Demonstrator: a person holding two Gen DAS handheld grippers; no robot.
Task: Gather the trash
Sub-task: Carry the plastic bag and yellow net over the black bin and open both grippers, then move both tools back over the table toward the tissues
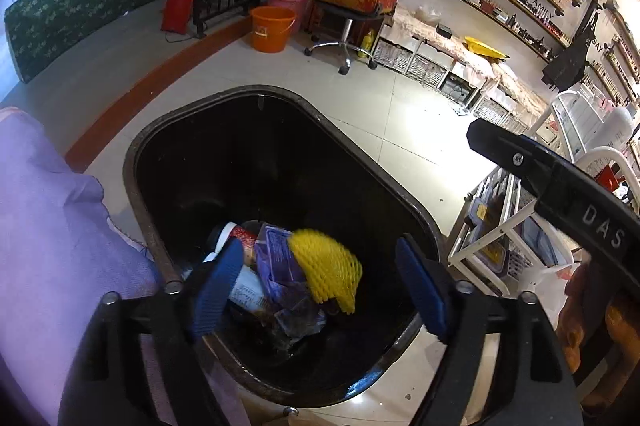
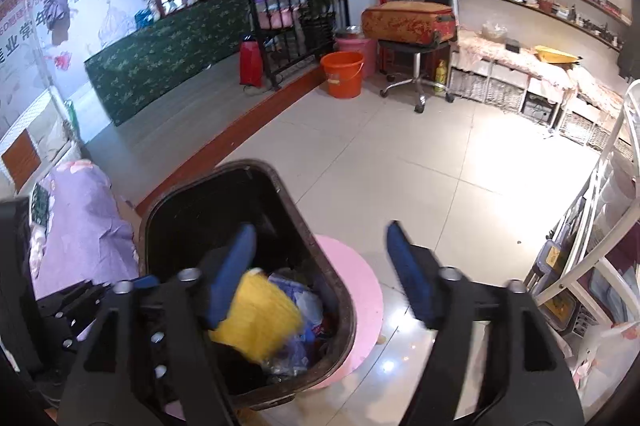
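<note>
where bin (image 1: 152, 226) stands, purple cloth (image 1: 52, 226) alongside

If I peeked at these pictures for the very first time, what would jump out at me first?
Probably the bright yellow foam net, lying on top of the wrappers inside the black trash bin on the floor. Next, the blue-tipped left gripper and right gripper, both open and empty above the bin. Farther back, an orange bucket stands on the tiles.
</note>
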